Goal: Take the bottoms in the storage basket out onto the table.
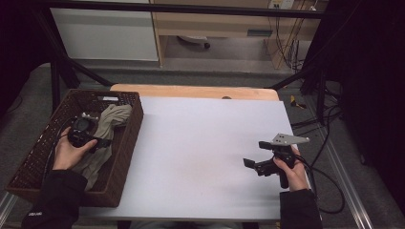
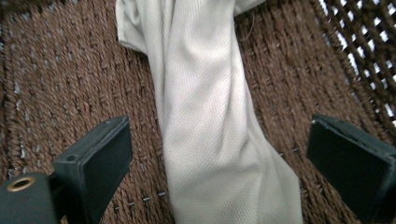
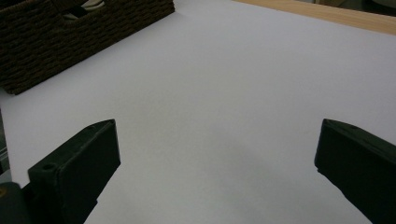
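A beige cloth (image 1: 106, 129) lies bunched in a brown wicker basket (image 1: 40, 143) at the left of the table. My left gripper (image 1: 87, 134) is lowered into the basket over it. In the left gripper view the cloth (image 2: 210, 116) runs as a twisted strip between the two black jaws of the left gripper (image 2: 219, 158), which stand wide on either side without touching it. My right gripper (image 1: 260, 160) is held low over the white table top (image 1: 200, 143) at the right, open, with nothing between its jaws (image 3: 217, 158).
The basket (image 3: 70, 32) stands at the table's left edge, its wall seen far off in the right gripper view. A strip of bare wood (image 1: 191, 90) shows at the table's far edge. Cables (image 1: 329, 181) trail off the right side.
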Motion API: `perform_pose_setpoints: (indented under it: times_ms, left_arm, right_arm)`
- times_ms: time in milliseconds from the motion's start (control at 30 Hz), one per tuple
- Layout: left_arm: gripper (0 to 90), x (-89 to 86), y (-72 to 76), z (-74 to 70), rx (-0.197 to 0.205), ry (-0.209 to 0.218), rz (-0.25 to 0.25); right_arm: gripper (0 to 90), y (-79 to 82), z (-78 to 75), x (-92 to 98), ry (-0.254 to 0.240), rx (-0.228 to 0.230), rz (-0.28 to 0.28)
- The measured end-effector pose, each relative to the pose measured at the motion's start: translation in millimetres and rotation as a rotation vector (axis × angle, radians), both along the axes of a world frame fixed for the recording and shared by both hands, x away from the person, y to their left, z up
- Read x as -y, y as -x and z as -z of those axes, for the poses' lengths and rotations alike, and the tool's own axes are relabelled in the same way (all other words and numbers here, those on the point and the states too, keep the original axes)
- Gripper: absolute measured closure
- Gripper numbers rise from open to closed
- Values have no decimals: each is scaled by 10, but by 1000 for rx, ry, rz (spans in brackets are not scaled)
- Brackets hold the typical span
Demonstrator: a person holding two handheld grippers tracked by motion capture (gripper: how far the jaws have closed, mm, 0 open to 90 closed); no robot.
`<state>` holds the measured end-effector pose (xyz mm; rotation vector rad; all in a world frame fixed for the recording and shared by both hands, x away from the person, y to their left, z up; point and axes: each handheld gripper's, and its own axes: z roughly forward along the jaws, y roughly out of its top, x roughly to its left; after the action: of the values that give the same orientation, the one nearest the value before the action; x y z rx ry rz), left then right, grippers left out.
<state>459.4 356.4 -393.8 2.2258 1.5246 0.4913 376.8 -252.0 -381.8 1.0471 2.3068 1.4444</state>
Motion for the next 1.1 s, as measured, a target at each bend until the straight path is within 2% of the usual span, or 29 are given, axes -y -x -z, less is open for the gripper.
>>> perform_pose_setpoints:
  times_ms: [533,700,1100]
  left_arm:
    - [202,-23,-22,118,-62,-18,-14]
    - [269,-28,-24,156,-89,-21,-12]
    - [418,-15,-16,199,-116,-13,-5]
  right_arm:
    - [7,3,0,-1,1,-3,1]
    - [7,3,-2,1,1,2,1]
    - [7,2,5,-7,1,0,-1]
